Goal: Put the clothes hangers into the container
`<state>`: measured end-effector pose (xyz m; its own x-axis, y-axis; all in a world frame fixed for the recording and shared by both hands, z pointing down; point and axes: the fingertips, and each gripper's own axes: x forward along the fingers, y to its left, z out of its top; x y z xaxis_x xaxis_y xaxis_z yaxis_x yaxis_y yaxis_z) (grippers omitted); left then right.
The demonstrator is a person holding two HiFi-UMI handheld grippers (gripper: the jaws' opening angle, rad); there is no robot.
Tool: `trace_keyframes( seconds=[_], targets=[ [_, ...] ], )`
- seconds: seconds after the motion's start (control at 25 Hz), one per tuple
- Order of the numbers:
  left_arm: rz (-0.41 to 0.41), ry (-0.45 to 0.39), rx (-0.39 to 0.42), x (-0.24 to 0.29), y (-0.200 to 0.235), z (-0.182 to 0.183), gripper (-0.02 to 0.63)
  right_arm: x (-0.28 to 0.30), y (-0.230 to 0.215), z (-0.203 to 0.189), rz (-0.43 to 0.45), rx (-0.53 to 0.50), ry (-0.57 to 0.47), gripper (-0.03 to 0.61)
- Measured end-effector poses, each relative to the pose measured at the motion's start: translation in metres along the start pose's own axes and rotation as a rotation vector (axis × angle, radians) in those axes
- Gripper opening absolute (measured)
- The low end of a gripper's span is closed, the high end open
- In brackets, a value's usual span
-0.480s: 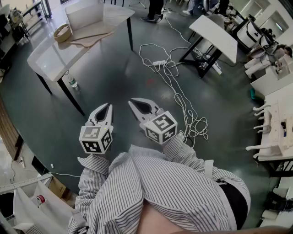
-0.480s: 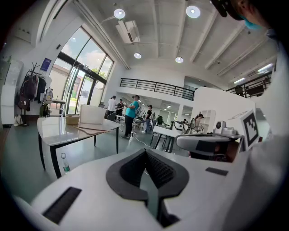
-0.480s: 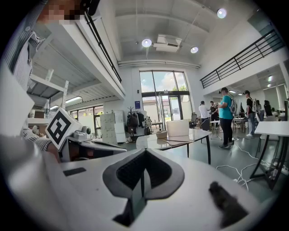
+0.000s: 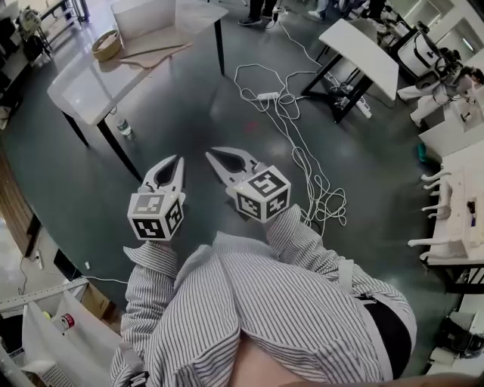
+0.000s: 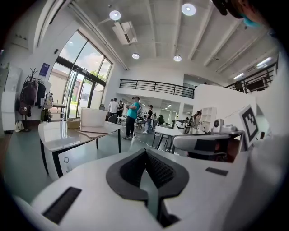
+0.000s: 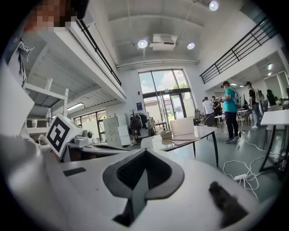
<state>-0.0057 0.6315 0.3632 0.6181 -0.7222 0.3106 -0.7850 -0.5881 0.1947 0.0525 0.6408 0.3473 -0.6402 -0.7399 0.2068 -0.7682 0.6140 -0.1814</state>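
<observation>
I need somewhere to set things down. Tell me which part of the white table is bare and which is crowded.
Bare: the near end of the white table, up to the basket. Crowded: its far end, where the basket, a white box and flat boards sit. On the floor to its right lie a power strip and tangled cable.

Head view: from above the person, steeply down, close over the left gripper [image 4: 178,159] and right gripper [image 4: 210,152]; gripper views: low behind each gripper's jaws, facing level across the hall; all three share the white table [image 4: 83,91], at the head view's 11 o'clock.
</observation>
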Motion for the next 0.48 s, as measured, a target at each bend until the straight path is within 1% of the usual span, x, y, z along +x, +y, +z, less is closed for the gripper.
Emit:
trace_keyframes(
  seconds=[0.16,0.24,0.36,0.48],
  targets=[
    [0.001,-0.001,-0.002,0.009,0.0,0.001,0.011,0.003,-0.017,0.0,-0.043,0.052,-0.022,0.015],
    [0.011,-0.006,-0.009,0.016,0.006,0.003,0.011,0.009,-0.026,-0.001,-0.05,0.069,-0.022,0.015],
    [0.027,-0.014,-0.027,0.023,0.012,0.004,0.011,0.017,-0.03,0.002,-0.029,0.063,-0.023,0.015],
    [0.034,-0.03,-0.039,0.031,0.001,0.009,0.011,0.007,-0.04,0.006,-0.023,0.042,-0.022,0.015]
  ],
)
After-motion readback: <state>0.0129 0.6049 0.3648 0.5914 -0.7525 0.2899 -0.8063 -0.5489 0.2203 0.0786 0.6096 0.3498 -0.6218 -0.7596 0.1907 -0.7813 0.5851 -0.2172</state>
